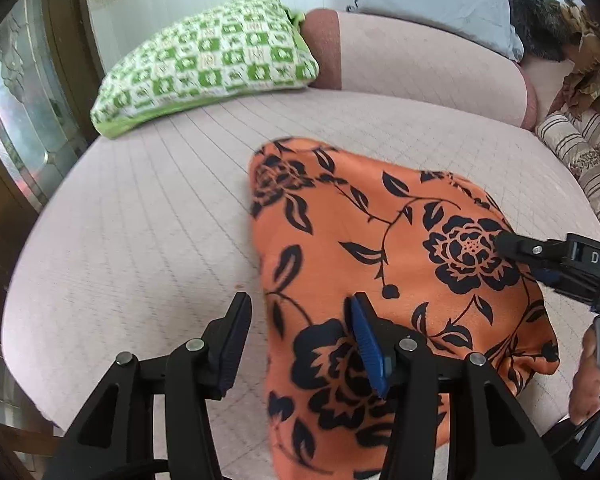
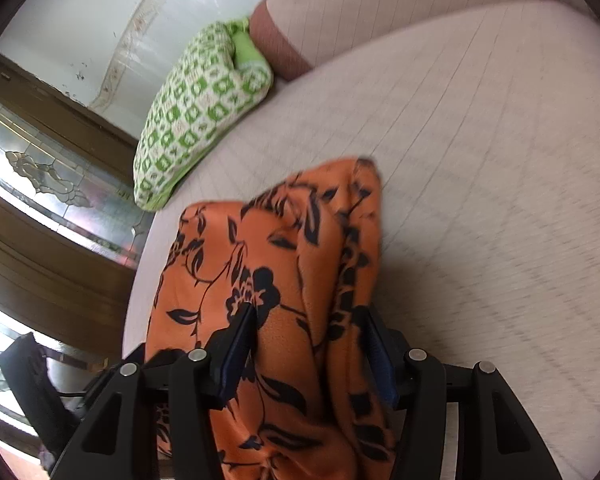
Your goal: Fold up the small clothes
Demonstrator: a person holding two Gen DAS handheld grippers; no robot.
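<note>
An orange garment (image 1: 380,264) printed with black roses and leaves lies in a loosely folded heap on the pale pink quilted bed (image 1: 140,220), and everything else is placed here relative to that garment. The left claw (image 1: 300,344) hangs over the garment's near left edge with its jaws parted: the left finger stands over bare bed just beside the cloth, the blue-padded right finger stands above the printed fabric, and neither pad presses on anything, so the claw is released. The right claw (image 2: 308,344) sits at the garment's right side; in the right wrist view a raised fold of the orange cloth runs up between its two fingers, which stand apart with the pads on either side of the fold, not pinching it, so this claw is released too, with cloth lying in its gap. In the left wrist view the tip of the right claw (image 1: 504,242) rests near a large black rose on the garment's right part, and part of a person's hand (image 1: 588,376) shows behind it at the frame's edge. Beyond the garment, well apart to the far left, a green-and-white checked pillow (image 1: 208,64) lies by the bed's pink padded headboard (image 1: 412,56), and a striped cushion (image 1: 580,152) lies at the far right
</note>
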